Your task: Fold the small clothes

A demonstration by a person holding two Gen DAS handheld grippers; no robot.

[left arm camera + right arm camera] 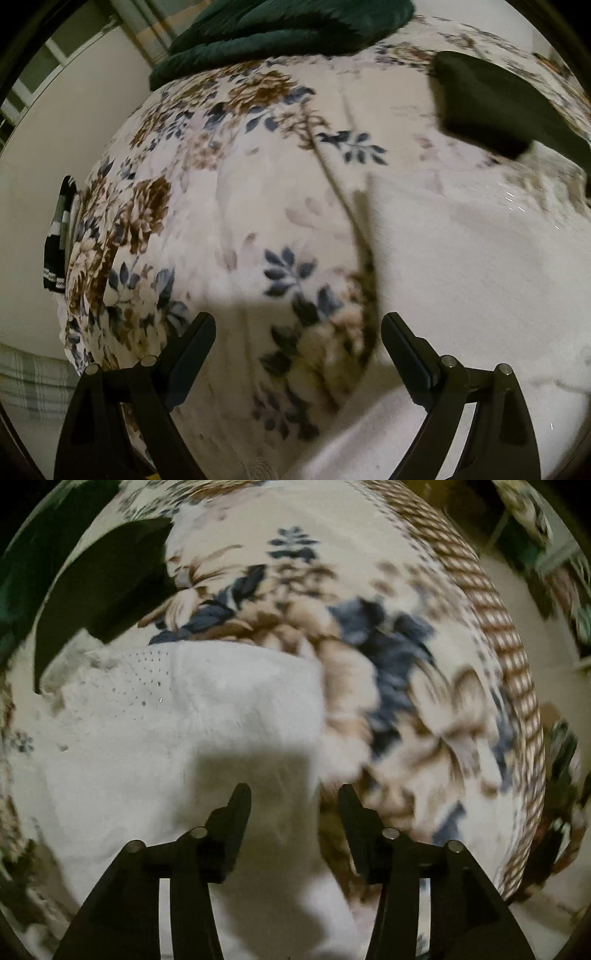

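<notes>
Half the white garment [155,746] cut off

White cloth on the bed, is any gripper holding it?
No. The left gripper and right gripper are both open above the white cloth, with nothing between their fingers.

Your left gripper [298,328] hovers with its jaws spread wide and nothing between them, off the left edge of the white garment [461,258]. Your right gripper [294,801] is parted too, less widely, empty, poised over that garment's right edge, one finger above it.
</notes>
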